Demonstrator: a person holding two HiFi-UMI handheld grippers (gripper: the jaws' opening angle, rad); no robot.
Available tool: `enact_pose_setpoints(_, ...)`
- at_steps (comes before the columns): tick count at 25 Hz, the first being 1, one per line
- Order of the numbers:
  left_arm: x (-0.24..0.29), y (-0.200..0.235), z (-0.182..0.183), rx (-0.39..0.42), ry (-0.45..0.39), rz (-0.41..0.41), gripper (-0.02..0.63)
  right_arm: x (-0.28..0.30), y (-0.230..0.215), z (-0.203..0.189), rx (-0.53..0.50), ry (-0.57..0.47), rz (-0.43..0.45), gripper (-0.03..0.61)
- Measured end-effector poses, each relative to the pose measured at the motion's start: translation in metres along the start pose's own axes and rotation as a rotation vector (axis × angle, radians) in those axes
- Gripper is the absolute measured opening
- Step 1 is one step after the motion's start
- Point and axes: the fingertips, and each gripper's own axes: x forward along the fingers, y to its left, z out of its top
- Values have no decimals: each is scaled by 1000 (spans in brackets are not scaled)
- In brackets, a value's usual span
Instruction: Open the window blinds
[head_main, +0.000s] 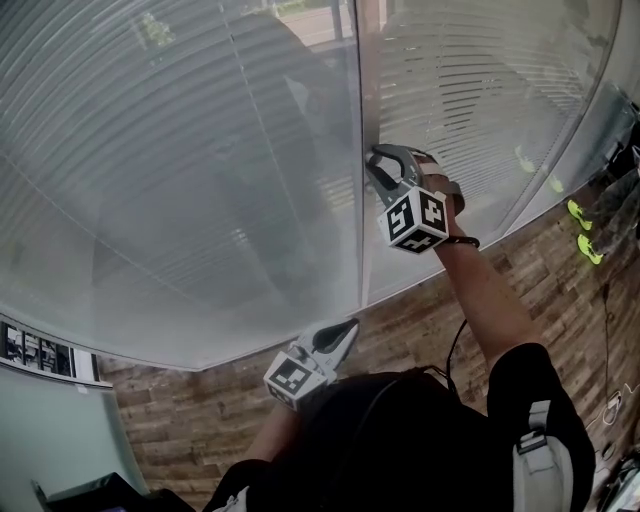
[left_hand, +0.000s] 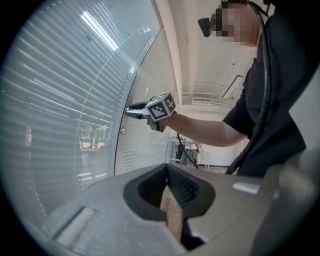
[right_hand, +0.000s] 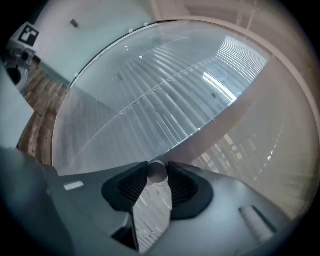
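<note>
A: At the pale window frame (head_main: 360, 100), twelve o'clock from the left gripper (head_main: 348, 327), what's gripped?
B: A small round grey knob (right_hand: 156, 171), pinched between the right gripper (head_main: 372, 155)'s ribbed fingers (right_hand: 131, 186), beside the slatted blinds (head_main: 180, 150). Left fingers (left_hand: 174, 215) are pressed together, empty.

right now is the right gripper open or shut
Shut: the right gripper has its jaws pressed on both sides of the knob, seen in its own view.
</note>
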Motion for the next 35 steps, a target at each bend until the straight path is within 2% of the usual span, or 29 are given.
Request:
enact_pose_setpoints(9,2,-6,0,8,-18,-5,5,-3,-12,-5,625,-100,-32,129)
enact_pose_setpoints(19,-4,-7,-13,12,-6,-9,3,1,-13,-14,988,-168,-36,126)
enact_pose_setpoints(24,-5,-8,-5,-5,0,-5,3,4,-14,-12,1097,-181,-45,126)
enact_pose_setpoints(35,-3,-10,-11,-7,6,-3,3,4,-17,-17,1091,-187,-53,126)
